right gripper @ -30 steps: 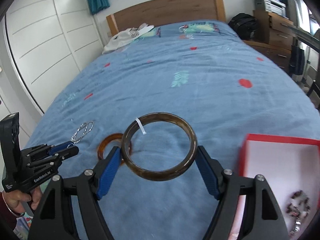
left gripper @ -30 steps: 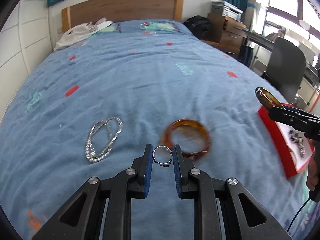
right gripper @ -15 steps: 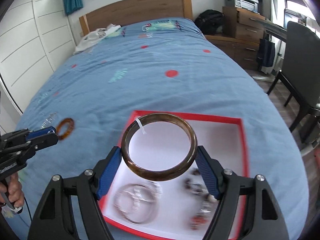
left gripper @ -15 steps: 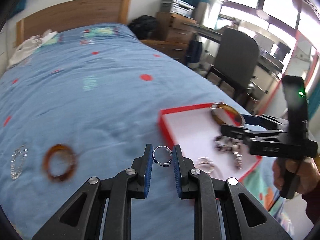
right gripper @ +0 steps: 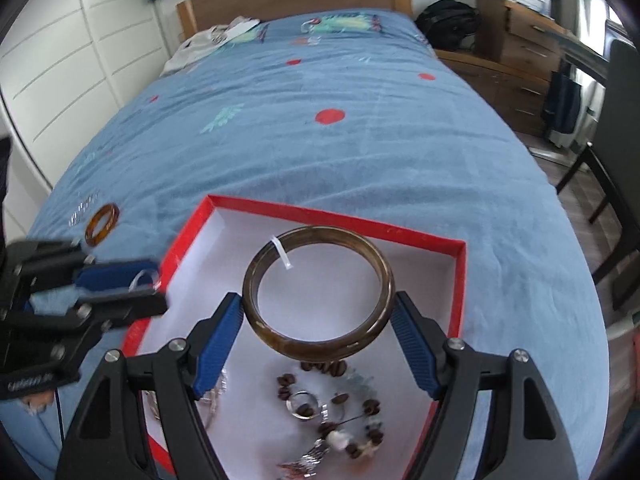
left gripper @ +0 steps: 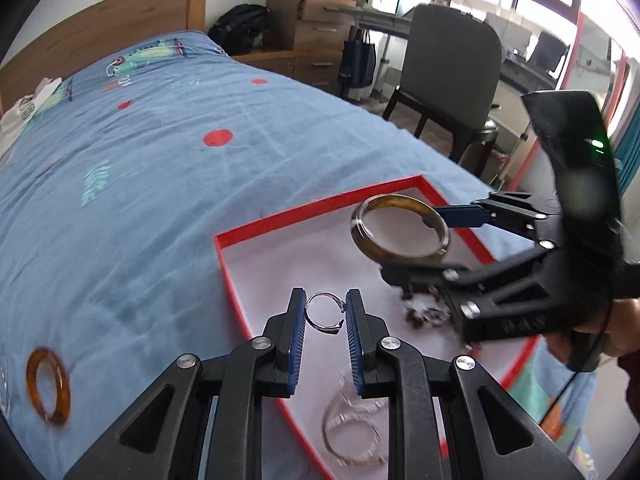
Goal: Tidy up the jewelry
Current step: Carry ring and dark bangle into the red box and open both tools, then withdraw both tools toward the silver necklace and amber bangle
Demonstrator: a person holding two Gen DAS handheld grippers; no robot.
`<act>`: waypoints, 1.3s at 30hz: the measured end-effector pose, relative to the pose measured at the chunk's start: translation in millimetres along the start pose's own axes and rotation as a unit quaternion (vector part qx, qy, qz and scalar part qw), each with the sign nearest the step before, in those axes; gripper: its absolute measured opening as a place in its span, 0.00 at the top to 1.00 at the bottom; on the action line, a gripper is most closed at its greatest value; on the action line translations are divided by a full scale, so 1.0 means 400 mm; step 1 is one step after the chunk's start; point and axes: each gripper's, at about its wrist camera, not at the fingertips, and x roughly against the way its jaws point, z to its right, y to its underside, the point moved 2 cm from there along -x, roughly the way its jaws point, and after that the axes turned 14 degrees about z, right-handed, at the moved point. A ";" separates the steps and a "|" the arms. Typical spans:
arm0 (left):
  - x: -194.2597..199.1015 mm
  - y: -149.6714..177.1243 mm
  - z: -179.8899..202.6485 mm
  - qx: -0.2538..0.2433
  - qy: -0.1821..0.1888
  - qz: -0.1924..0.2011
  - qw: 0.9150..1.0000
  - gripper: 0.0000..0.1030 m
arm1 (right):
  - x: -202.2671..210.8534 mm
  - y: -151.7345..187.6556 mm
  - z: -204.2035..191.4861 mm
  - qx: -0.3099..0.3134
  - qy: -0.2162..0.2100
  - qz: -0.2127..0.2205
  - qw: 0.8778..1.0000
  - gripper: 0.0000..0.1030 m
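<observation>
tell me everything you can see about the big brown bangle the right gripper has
The bangle is a thick, glossy, closed ring, mottled dark brown and amber like polished stone or resin. A thin white strip is looped around its band. The right gripper clamps it across its width, holding it roughly flat in the air above the red-rimmed box, touching nothing else.

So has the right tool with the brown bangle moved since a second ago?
Yes. The right tool, shut on the brown bangle, went from over bare bedspread beside the red box to above its white interior.
</observation>
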 end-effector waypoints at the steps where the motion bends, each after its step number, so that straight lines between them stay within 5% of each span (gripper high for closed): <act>1: -0.015 -0.001 0.000 -0.005 0.001 -0.005 1.000 0.81 | -0.010 0.003 0.004 0.007 -0.002 -0.006 1.000 0.28; 10: -0.118 0.042 0.021 -0.046 0.012 -0.058 0.997 0.81 | -0.069 0.012 0.017 0.068 -0.009 -0.048 0.997 0.28; 27: -0.114 0.064 0.025 -0.085 0.004 -0.057 0.995 0.78 | -0.105 0.037 -0.010 0.145 -0.020 -0.108 0.983 0.27; 32: -0.106 0.055 0.028 -0.079 0.017 -0.060 0.995 0.67 | -0.072 0.039 -0.015 0.153 -0.015 -0.109 0.982 0.27; 35: -0.089 0.045 0.039 -0.089 0.004 -0.046 0.995 0.44 | -0.034 0.037 -0.013 0.159 -0.003 -0.109 0.981 0.27; 39: -0.053 0.020 0.043 -0.073 0.005 -0.037 0.997 0.42 | 0.058 0.022 -0.010 0.144 0.007 -0.085 0.986 0.27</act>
